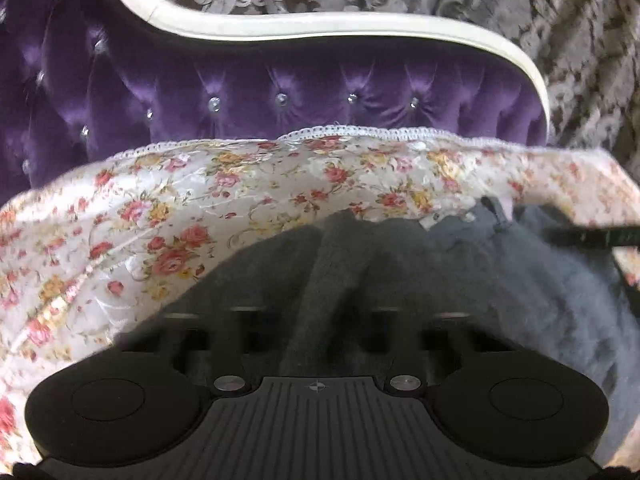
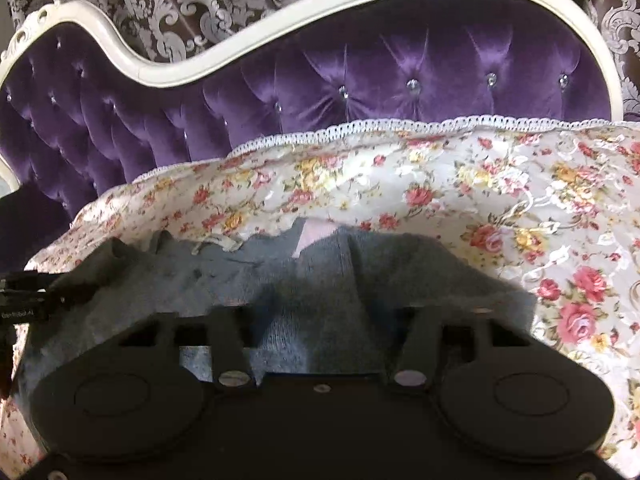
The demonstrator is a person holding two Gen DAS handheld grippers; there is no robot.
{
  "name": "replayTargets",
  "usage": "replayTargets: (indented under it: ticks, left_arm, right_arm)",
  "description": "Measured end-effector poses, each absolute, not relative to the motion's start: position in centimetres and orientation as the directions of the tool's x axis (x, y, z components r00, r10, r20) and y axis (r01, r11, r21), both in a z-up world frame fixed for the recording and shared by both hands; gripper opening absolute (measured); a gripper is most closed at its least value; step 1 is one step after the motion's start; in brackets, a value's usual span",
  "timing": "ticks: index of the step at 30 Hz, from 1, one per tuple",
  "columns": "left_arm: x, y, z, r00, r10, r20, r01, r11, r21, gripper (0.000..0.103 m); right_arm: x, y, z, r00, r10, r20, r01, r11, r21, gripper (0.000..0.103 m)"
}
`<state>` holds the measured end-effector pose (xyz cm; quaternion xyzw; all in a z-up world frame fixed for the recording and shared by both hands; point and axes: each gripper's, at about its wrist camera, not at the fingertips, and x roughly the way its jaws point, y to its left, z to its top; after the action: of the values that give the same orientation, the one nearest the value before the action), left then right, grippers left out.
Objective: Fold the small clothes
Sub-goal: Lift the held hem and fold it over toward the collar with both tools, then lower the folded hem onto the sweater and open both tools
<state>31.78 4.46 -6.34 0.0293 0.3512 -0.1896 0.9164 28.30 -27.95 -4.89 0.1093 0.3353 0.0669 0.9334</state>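
Where it bunches, grey fuzzy garment (image 2: 320,280), rumpled, on floral cloth (image 2: 520,200)

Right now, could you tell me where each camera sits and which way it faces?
Left wrist: on the left gripper, angled down at the grey garment on the floral cloth; the right gripper's tip enters at right.
Right wrist: on the right gripper, looking down likewise; the left gripper's tip enters at left.
Shared: garment, cloth, purple headboard.
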Motion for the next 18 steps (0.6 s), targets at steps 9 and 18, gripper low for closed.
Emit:
replayTargets:
  ticks: [9,18]
  left_arm:
    - [34.2,6.3,-6.9,0.708,-0.249,-0.661,0.191,0.968,-0.160,0.008]
    - [31.9,7.5,-4.6,0.751,-0.183,-0.634,0.122,0.983,-0.140,0.053]
  right_arm:
    - [28.8,-29.4,-4.1,0.797,0.107,-0.595,0.031,0.976,0.217,0.011]
    - [27.8,-30.3,-4.2,0.799,0.085,-0.595,0.068,0.971,0.229,0.055]
